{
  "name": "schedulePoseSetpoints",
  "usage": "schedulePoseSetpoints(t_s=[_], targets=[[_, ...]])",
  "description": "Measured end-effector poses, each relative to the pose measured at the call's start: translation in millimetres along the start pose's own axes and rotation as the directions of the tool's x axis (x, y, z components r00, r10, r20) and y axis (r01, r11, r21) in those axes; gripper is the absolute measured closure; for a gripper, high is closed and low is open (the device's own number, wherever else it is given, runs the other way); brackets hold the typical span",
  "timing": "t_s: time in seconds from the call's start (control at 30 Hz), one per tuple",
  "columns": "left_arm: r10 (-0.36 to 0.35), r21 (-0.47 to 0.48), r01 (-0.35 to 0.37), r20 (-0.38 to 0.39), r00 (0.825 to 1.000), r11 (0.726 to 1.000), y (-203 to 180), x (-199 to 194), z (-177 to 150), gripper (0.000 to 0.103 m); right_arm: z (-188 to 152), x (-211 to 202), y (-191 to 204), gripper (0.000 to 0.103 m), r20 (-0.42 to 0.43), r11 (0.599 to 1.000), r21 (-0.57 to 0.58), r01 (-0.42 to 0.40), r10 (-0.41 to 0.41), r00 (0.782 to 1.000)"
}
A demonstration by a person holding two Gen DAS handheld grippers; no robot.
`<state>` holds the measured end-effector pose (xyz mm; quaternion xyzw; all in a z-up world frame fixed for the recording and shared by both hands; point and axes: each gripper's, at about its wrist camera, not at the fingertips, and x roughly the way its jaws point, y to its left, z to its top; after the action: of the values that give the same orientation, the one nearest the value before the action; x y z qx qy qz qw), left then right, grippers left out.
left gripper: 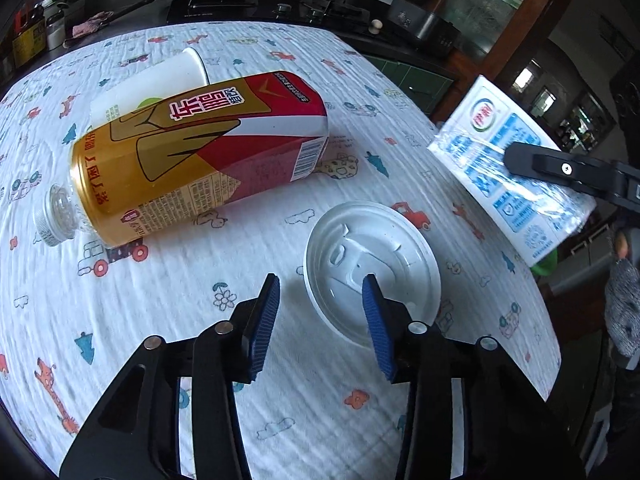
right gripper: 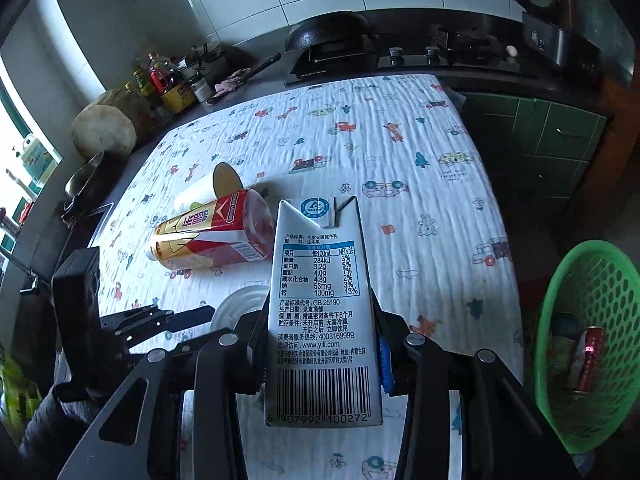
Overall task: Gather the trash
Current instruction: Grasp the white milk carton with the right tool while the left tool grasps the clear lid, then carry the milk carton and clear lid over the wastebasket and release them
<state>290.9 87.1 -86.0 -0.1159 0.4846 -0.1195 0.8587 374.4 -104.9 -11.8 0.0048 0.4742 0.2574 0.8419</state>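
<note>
Right hand-held gripper clamps the milk carton above the bench. Left hand-held gripper spread wide over the white lid.

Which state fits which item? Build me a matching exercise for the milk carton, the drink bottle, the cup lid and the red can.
Items:
1. milk carton
2. drink bottle
3. cup lid
4. red can

States:
A. inside the green basket
B. flat on the tablecloth, by the open left gripper
C. clamped in the right gripper
D. lying on its side

Pairs: 1-C, 2-D, 3-B, 4-A
</note>
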Motion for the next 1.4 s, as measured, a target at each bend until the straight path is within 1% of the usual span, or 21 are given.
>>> schedulePoseSetpoints(t_s=[0.2,0.23,0.27,0.3,0.4,0.47,0.53,0.57,0.67,0.87,1.0,1.1,1.23,1.4], targets=[[0.012,0.012,-0.012,-0.001,1.000,1.000,-3.5,11.5,8.9,0.068,-16.1,-17.4,-22.5,0.064,0.018,1.000,0.028,0.004,-0.004,1.000],[0.014,0.013,-0.014,0.000,1.000,1.000,-3.8,12.6,10.2,0.072,-18.6,-20.9,-26.6,0.064,0.023,0.999,0.033,0.008,-0.009,1.000],[0.017,0.015,-0.017,0.003,1.000,1.000,-4.0,13.4,11.4,0.080,-20.6,-23.9,-30.6,0.064,0.027,0.999,0.039,0.011,-0.012,1.000],[0.017,0.019,-0.017,-0.001,1.000,1.000,-4.4,14.8,11.9,0.084,-22.9,-27.4,-35.5,0.064,0.030,0.999,0.047,0.011,-0.012,0.999],[0.029,0.038,-0.029,0.010,1.000,0.999,-8.3,13.9,11.0,0.085,-27.8,-37.7,-50.7,0.064,0.044,0.998,0.065,0.027,-0.030,0.999],[0.027,0.042,-0.028,0.021,0.999,0.999,-11.2,11.4,10.8,0.088,-31.7,-44.8,-62.3,0.064,0.054,0.996,0.083,0.041,-0.045,0.998],[0.016,0.038,-0.017,0.035,0.999,0.999,-15.2,5.6,11.9,0.097,-34.8,-51.2,-74.8,0.064,0.063,0.993,0.105,0.050,-0.057,0.996],[0.005,0.042,-0.007,0.040,0.999,0.999,-19.1,2.5,13.0,0.098,-37.0,-54.9,-82.5,0.064,0.068,0.991,0.119,0.060,-0.068,0.995],[0.004,0.062,-0.007,0.055,0.998,0.998,-30.3,-4.1,15.6,0.099,-42.8,-65.5,-105.2,0.064,0.083,0.984,0.154,0.092,-0.106,0.991],[-0.059,0.089,0.052,0.080,0.995,0.995,-59.4,-16.8,23.4,0.099,-57.1,-87.5,-155.1,0.064,0.113,0.962,0.226,0.154,-0.182,0.977],[-0.103,0.118,0.092,0.090,0.991,0.989,-85.4,-22.2,33.2,0.099,-67.5,-91.5,-195.6,0.064,0.108,0.941,0.278,0.195,-0.232,0.967],[-0.131,0.141,0.117,0.094,0.987,0.983,-106.5,-22.8,43.2,0.099,-73.1,-86.3,-223.3,0.064,0.103,0.926,0.301,0.226,-0.267,0.958],[-0.148,0.183,0.129,0.093,0.985,0.975,-135.9,-18.4,55.5,0.099,-77.3,-66.4,-254.8,0.064,0.063,0.909,0.327,0.258,-0.294,0.954],[-0.157,0.215,0.138,0.076,0.985,0.967,-165.8,-5.4,66.9,0.099,-77.0,-34.5,-280.5,0.063,0.013,0.901,0.345,0.262,-0.284,0.959]])
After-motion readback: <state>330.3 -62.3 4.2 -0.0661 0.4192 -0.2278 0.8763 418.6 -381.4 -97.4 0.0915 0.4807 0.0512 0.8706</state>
